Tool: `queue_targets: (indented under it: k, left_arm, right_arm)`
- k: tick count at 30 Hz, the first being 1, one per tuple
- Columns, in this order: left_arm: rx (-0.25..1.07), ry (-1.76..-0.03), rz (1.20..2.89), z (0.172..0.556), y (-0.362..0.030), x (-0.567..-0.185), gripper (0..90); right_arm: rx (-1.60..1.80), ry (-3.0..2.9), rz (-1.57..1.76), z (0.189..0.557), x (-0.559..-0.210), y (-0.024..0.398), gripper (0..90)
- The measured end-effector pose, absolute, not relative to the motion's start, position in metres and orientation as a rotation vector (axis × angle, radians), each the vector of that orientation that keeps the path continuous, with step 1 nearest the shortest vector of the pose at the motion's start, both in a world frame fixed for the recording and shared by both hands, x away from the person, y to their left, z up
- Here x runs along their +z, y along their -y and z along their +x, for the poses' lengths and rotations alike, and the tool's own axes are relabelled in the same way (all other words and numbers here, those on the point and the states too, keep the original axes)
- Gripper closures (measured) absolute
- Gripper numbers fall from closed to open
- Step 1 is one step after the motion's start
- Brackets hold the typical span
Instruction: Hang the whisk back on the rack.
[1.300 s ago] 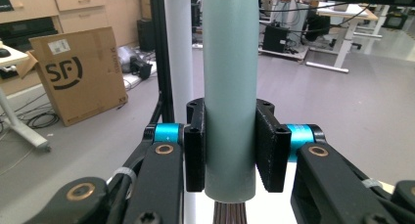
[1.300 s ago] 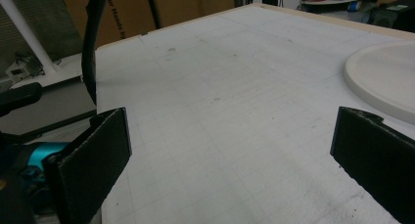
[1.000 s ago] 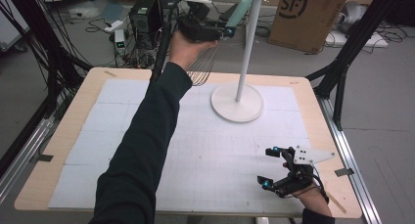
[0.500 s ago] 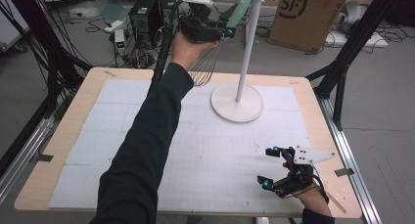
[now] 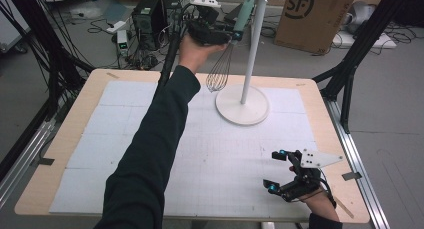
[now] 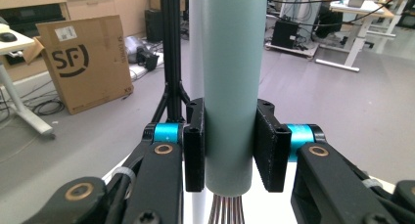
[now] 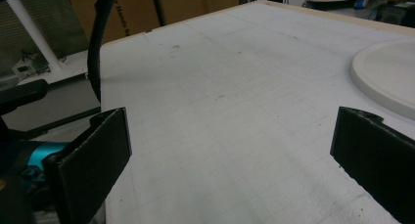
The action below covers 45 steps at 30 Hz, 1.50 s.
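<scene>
A whisk with a pale green handle and wire loops hangs high over the table's far side, right beside the pole of a white hook stand. My left gripper is shut on that handle, both pads pressed flat against it, the wires pointing down. The stand's round base rests on the white mat. Near the front right corner my right gripper rests low over the mat, its jaws wide apart with nothing between them, and the stand's base lies ahead at its right.
A white grid mat covers the wooden table. Black frame struts stand at the right edge. A cardboard box, computers and cables sit on the floor beyond the far edge.
The left gripper with the whisk has shifted slightly right, closer to the stand's pole. The right gripper has stayed where it was.
</scene>
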State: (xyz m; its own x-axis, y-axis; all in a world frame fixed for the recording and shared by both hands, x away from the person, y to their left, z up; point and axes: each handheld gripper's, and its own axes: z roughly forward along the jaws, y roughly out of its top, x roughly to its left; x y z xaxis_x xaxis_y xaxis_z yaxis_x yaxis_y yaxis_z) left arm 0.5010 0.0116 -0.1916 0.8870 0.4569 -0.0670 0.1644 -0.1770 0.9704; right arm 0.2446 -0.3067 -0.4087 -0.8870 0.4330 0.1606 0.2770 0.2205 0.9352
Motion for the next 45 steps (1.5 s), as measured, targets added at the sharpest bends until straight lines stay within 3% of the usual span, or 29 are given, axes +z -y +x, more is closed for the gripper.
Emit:
queue_targets:
  k: [10,13,29,41,45]
  left_arm:
    - [0.288,-0.489,1.749,0.502,-0.009,-0.193,66.5]
    - [0.306,-0.489,1.753,0.501,-0.009,-0.193,56.8]
    - [0.113,-0.410,1.830,0.487,-0.022,-0.198,31.1]
    - [0.051,-0.403,1.854,0.460,-0.042,-0.212,5.3]
    - [0.048,-0.408,1.841,0.451,-0.051,-0.217,1.6]
  right_arm:
    - [1.754,-2.341,0.693,0.244,-0.409,0.307,0.2]
    - [1.752,-2.341,0.698,0.244,-0.409,0.308,0.2]
    - [1.778,-2.292,0.718,0.244,-0.404,0.306,0.2]
    - [1.791,-2.255,0.739,0.245,-0.398,0.300,0.2]
    - [1.790,-2.254,0.747,0.245,-0.397,0.298,0.2]
